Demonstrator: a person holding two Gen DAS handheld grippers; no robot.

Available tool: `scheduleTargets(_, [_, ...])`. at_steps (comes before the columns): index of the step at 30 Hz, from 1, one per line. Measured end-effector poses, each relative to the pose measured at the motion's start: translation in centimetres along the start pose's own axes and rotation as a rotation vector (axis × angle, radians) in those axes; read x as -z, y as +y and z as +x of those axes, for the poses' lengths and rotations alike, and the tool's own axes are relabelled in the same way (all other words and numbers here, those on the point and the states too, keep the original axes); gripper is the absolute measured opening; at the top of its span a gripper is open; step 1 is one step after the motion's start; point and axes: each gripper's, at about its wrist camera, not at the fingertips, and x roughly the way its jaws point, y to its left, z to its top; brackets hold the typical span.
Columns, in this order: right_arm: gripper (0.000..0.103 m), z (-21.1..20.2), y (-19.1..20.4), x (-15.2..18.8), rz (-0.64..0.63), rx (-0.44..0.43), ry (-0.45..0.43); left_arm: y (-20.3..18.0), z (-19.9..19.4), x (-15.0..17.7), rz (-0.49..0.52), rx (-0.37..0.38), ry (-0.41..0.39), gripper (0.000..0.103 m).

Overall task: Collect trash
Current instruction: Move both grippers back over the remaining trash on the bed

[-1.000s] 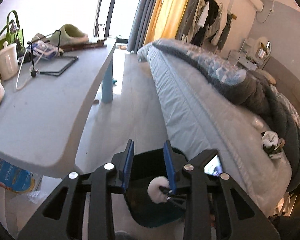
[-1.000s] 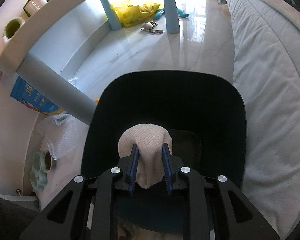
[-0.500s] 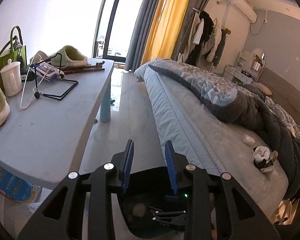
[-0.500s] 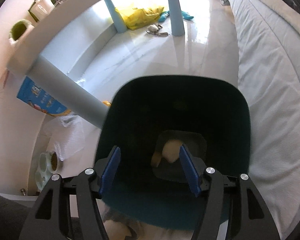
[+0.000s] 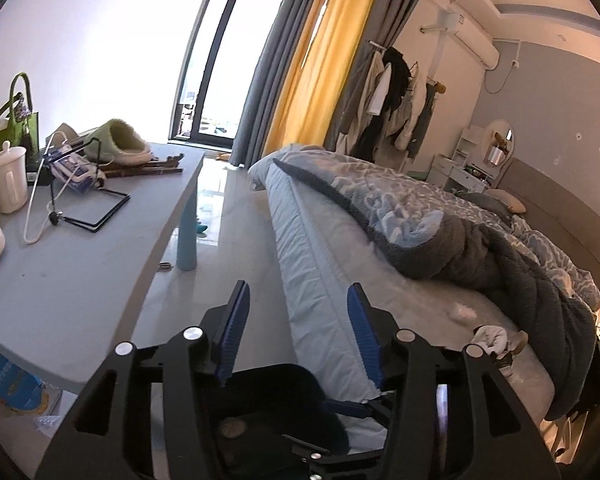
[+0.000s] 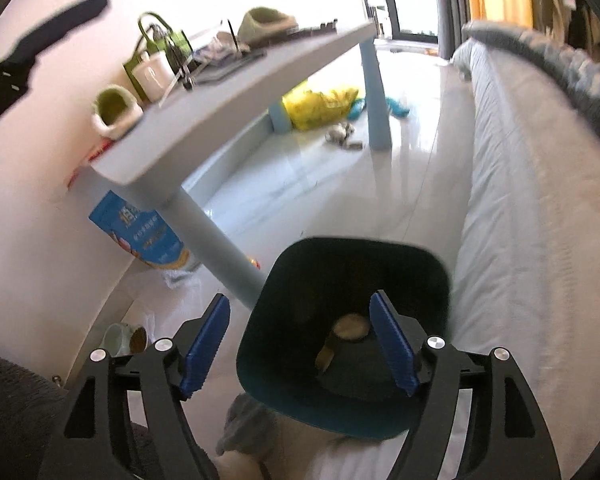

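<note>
A dark teal bin point(image 6: 412, 268) stands on the floor between the table and the bed. A crumpled tissue wad point(image 6: 352, 326) lies at its bottom. My right gripper point(image 6: 300, 340) is open and empty above the bin's near rim. My left gripper point(image 5: 296, 328) is open and empty, raised above the bin point(image 5: 284, 392), where the wad point(image 5: 233, 429) shows faintly. On the bed lie a small white tissue point(image 5: 462, 312) and a crumpled white-and-brown scrap point(image 5: 496, 338).
A grey table point(image 5: 72, 272) at the left carries slippers, a white jar point(image 5: 8, 176), a green bag and a black stand. The bed point(image 5: 332, 264) with a grey-blue blanket is at the right. A yellow bag point(image 6: 320, 104) and a blue package point(image 6: 144, 236) lie under the table.
My right gripper opened and dropped the tissue wad into the bin, then pulled back and tilted up. My left gripper opened wider and rose, looking more across the room.
</note>
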Motion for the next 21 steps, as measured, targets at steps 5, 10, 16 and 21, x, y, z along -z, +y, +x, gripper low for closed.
scheduleTargets(5, [0.075, -3.9, -1.9, 0.2, -0.005, 0.041, -0.075, -2.1, 0.6, 0.0, 0.005, 0.029, 0.0, 0.059])
scheduleTargets(10, [0.078, -7.8, -4.2, 0.9, 0.001, 0.105, -0.141, -4.7, 1.8, 0.3, 0.017, 0.058, 0.018, 0.062])
scheduleTargets(16, [0.079, -11.0, -7.0, 2.5, 0.035, 0.159, -0.174, -8.0, 3.5, 0.8, 0.034, 0.107, 0.044, 0.067])
scheduleTargets(21, [0.081, -13.9, -9.1, 4.2, 0.051, 0.218, -0.201, -10.8, 5.0, 1.4, 0.041, 0.14, 0.059, 0.071])
